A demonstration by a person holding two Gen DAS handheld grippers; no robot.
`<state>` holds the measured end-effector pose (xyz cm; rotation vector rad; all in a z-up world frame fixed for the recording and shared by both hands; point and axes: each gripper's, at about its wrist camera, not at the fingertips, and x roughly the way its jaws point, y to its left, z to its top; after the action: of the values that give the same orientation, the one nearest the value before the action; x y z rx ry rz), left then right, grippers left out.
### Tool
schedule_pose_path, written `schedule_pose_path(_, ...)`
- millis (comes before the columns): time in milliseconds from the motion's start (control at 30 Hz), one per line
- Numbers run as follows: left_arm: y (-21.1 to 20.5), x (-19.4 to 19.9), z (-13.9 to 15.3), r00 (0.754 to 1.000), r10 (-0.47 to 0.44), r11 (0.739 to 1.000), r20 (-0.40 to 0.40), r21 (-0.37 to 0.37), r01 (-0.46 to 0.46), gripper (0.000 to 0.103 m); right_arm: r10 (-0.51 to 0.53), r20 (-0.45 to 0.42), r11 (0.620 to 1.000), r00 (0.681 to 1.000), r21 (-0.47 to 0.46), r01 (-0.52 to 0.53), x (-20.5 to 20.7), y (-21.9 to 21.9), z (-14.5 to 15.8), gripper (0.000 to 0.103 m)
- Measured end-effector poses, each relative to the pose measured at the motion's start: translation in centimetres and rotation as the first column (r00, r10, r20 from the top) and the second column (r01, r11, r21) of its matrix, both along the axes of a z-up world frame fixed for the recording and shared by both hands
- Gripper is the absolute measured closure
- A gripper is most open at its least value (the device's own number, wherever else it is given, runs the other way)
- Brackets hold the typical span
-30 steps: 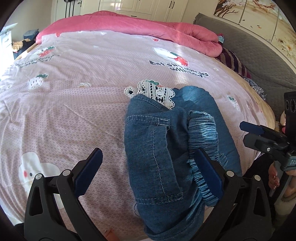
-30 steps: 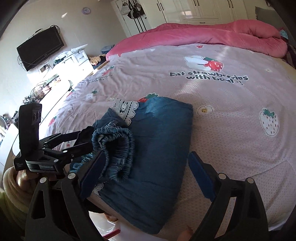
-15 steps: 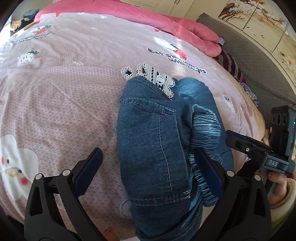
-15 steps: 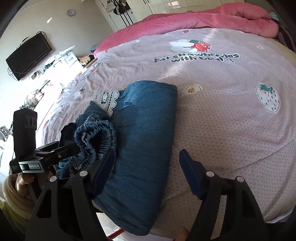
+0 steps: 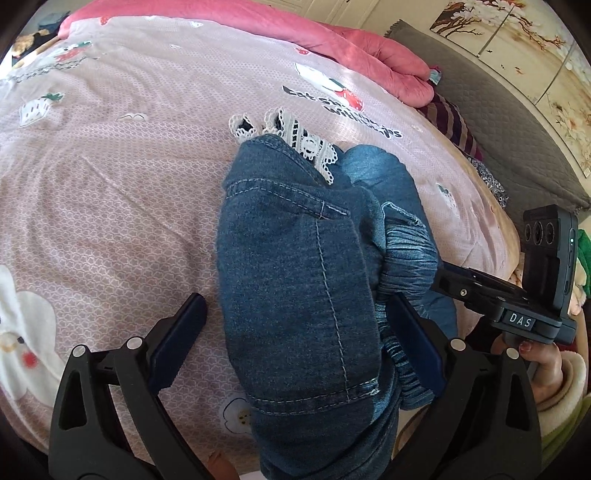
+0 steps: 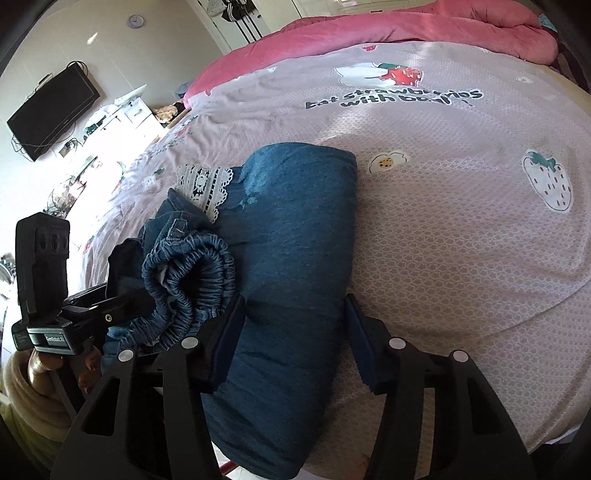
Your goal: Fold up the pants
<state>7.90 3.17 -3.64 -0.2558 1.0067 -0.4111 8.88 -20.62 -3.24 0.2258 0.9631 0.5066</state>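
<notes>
Right wrist view: right gripper (image 6: 293, 338) closes around the folded jeans (image 6: 295, 236), not yet pinching; left gripper (image 5: 295, 343) gapes wide, so the elastic waistband (image 6: 192, 280) could slip loose.

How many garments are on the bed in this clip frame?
1: a single pair of denim pants, partly folded near the bed's front edge, with white lace trim at its far end. Anything beneath the pink quilt would be hidden.

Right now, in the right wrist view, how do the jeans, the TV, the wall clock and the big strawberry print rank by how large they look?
1. Jeans, by far.
2. TV, though it hangs far off, so its real size is unsure.
3. Strawberry print.
4. Wall clock, tiny and distant.
</notes>
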Motion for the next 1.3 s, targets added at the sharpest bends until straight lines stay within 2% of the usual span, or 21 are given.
schedule_pose_path(100,-0.1,0.1,0.0,1.000,-0.015,1.000,-0.006,-0.023,0.015,0.024,-0.001,-0.004,1.000,1.000,-0.003,0.001,0.1,0.0,-0.1,0.065)
schedule_pose_path(133,-0.2,0.1,0.0,1.000,-0.025,0.999,-0.007,-0.037,0.025,0.038,0.003,-0.002,1.000,1.000,-0.001,-0.003,0.1,0.1,-0.1,0.071)
schedule_pose_path(167,-0.3,0.1,0.1,0.999,-0.036,0.998,-0.006,-0.054,0.035,0.043,0.010,0.001,1.000,1.000,0.002,-0.010,0.0,0.2,-0.1,0.075)
schedule_pose_path(200,-0.5,0.0,0.2,0.999,-0.037,0.998,-0.001,-0.045,0.037,0.044,0.014,0.009,1.000,1.000,-0.006,-0.014,-0.1,0.4,0.0,0.080)
schedule_pose_path(300,-0.8,-0.3,0.5,0.999,-0.041,0.999,0.018,-0.030,0.041,0.054,0.029,0.050,0.999,0.998,-0.035,-0.027,-0.5,1.1,0.3,0.091)
schedule_pose_path(367,-1.0,-0.6,0.9,0.998,-0.043,0.999,0.047,-0.012,0.044,0.065,0.037,0.083,0.998,0.996,-0.049,-0.033,-0.8,1.4,0.7,0.095)
schedule_pose_path(533,-1.6,-1.3,1.8,0.993,-0.049,0.999,0.104,0.027,0.046,0.071,0.049,0.143,0.997,0.988,-0.064,-0.040,-1.3,1.9,1.6,0.097)
schedule_pose_path(800,-1.6,-1.8,2.8,0.988,-0.046,0.999,0.146,0.027,0.043,0.075,0.052,0.201,0.997,0.978,-0.066,-0.039,-1.8,2.3,2.8,0.097)
schedule_pose_path(1300,-2.3,-1.1,4.0,0.981,-0.043,0.998,0.189,0.054,0.033,0.077,0.039,0.247,0.998,0.968,-0.058,-0.026,-1.0,2.9,4.3,0.097)
